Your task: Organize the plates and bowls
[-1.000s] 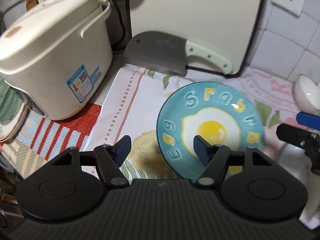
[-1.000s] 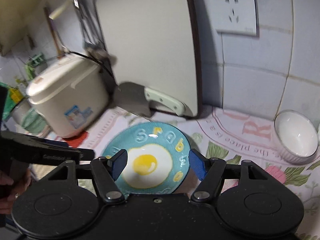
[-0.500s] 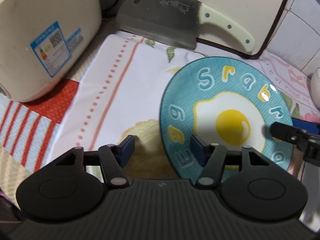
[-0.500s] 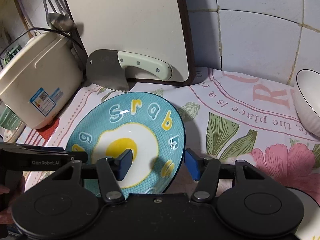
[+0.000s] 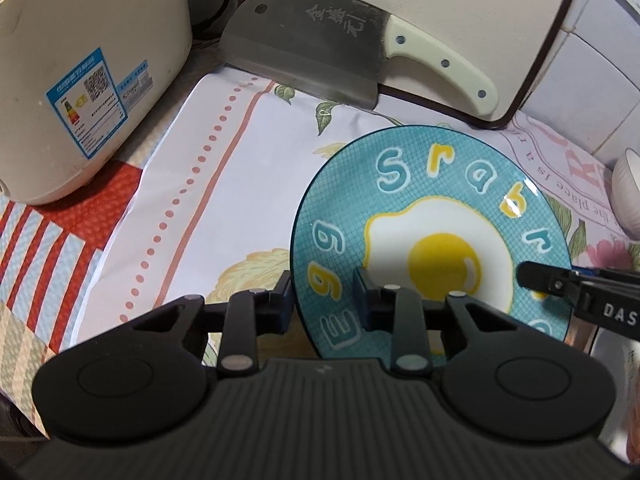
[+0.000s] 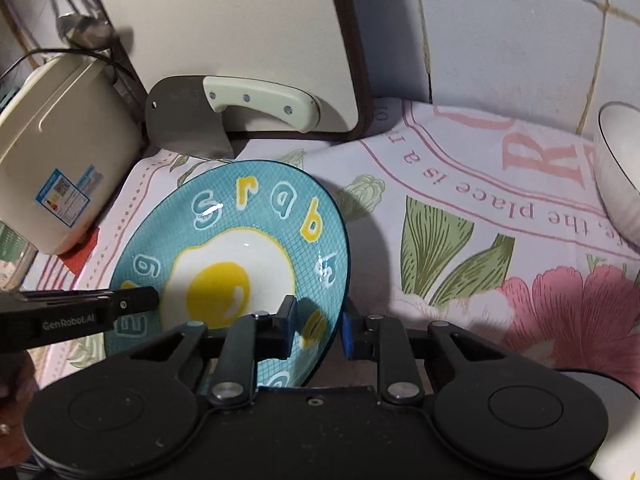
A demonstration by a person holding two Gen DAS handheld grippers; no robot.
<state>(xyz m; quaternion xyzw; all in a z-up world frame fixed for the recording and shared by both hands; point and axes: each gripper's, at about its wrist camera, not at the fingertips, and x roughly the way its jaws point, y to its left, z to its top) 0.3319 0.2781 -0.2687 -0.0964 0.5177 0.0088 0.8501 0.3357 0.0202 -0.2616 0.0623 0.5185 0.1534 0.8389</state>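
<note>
Both grippers are pinching the egg plate (image 5: 432, 236), lying near the cleaver (image 5: 320, 56) on the bench cloth (image 5: 224, 184). The left gripper (image 5: 323, 294), jaws just closing, is straddling the nine o'clock rim; the right gripper (image 6: 318, 328), jaws nearly shut, is clamping the three o'clock rim. Lifting evenly is keeping it level.

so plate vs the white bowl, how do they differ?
The plate is teal with a fried-egg print and letters; the white bowl is plain. The plate is shallow, the bowl deep. The left gripper and right gripper clamp the plate's opposite rims; the bowl sits untouched. Both are on the floral cloth.
</note>
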